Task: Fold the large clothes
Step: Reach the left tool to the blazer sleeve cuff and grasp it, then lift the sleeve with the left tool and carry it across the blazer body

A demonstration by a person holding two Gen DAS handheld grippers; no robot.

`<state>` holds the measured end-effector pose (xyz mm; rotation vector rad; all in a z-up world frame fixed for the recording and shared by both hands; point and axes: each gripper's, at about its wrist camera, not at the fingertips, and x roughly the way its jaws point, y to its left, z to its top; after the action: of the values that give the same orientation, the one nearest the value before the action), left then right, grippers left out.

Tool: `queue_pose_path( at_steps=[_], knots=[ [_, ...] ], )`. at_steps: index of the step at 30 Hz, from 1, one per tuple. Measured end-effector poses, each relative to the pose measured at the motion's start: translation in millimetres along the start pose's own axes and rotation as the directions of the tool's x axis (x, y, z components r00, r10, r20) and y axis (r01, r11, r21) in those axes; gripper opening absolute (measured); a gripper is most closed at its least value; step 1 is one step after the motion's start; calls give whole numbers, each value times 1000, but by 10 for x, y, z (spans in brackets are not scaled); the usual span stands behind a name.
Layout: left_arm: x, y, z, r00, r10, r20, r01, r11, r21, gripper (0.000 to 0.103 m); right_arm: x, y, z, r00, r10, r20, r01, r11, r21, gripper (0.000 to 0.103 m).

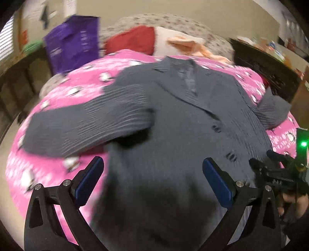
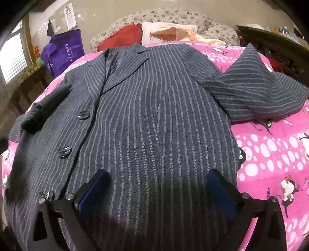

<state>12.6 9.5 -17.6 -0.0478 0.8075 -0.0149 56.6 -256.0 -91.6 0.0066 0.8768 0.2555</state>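
Right now your pinstriped jacket lies spread face up on the bed, over a pink penguin-print blanket, collar toward the pillows and hem toward you. Its front is closed, with dark buttons running down the side that shows left of centre from the right wrist view. One sleeve lies bent out to the right of the body, resting on the blanket; the other sleeve stretches out to the left, seen best from the left wrist view, which is blurred.

Your right tongs stand wide — both blue pads hang over the lower part of the jacket, with striped cloth showing between them and nothing pinched. Whether the pads touch the fabric you cannot tell from this angle. Your left tongs are wide too, poised over the jacket's lower left side, the left finger over the pink blanket just off the jacket's edge and the right one over the cloth; they hold nothing. At the right edge of that view part of the other gripper frame shows, with a green light on it and your hand below.

Beyond the collar lie a red pillow, a pale pillow with a peach cloth on it, and a grey flowered pillow behind them. A purple bag stands at the left side of the bed near a window, and dark furniture with clutter on it sits to the right.
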Motion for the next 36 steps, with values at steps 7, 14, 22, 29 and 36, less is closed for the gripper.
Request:
queue_pose_path(
  at_steps=[7,14,22,29,36],
  knots=[
    [586,-8,-175,994,16,-111,-17,1000,-10,103,-25,7,-20,1000,-9,9,9,1000,-1,103],
    [600,-35,-126,989,-6,-150,6,1000,2,102,22,25,20,999,-35,-14,35,999,-14,103],
    [-232,887,72,991,131,15,-128,981,-143,103,3,19,9,999,-42,-4,42,999,-8,103],
    [-142,2202,-352,996,12,-86,-55,850,-525,102,-2,14,11,999,-43,-1,43,999,-5,103],
    [176,2426,-263,996,-70,62,92,820,-565,102,-4,2,14,999,-42,1,42,999,-4,103]
  ],
)
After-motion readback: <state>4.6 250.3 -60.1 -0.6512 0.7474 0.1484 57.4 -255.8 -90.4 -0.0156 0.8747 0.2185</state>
